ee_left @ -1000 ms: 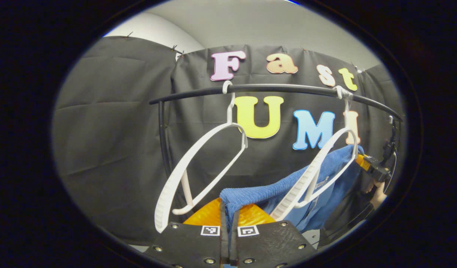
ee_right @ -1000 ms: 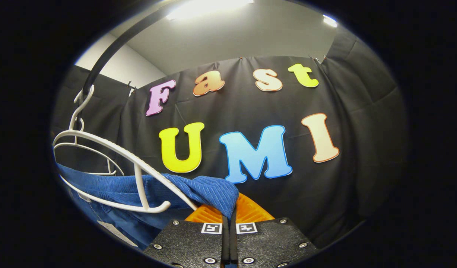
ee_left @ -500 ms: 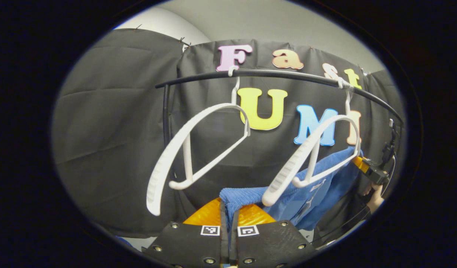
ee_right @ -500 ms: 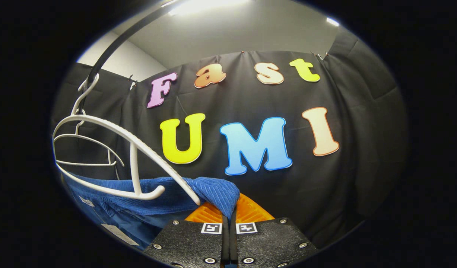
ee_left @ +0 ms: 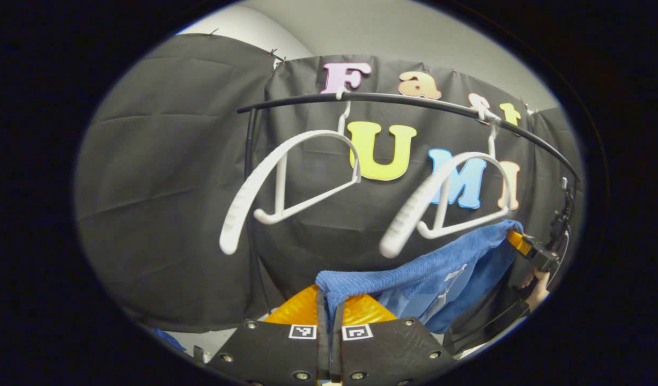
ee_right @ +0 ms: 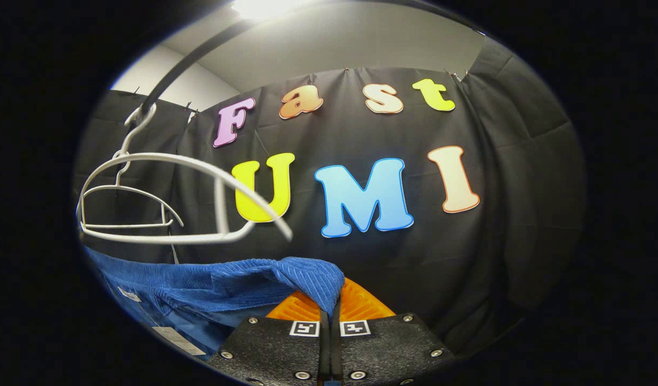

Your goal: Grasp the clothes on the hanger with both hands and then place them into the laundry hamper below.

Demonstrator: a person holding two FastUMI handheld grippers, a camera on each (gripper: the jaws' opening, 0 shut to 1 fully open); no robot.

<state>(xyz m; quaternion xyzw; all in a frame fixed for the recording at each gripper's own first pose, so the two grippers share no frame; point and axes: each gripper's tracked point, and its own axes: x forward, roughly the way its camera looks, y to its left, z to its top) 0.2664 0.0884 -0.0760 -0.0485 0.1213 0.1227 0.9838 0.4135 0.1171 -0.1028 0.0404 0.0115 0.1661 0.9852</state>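
Garment [ee_left: 414,273] dropped off hanger [ee_left: 446,198] | stretched level between both grippers

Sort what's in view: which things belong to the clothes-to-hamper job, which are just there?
Job:
- blue garment, now clear of its hanger
- left gripper, shut on the garment
- right gripper, shut on the garment's other end
- white hanger it came off

Just there:
- second white hanger, bare
- black rail

No legible text, brand or number is found on any item. The white tags [ee_right: 170,339] on the blue garment [ee_right: 216,287] are too small to read. The square coded markers [ee_left: 303,332] on the tongs carry patterns only.
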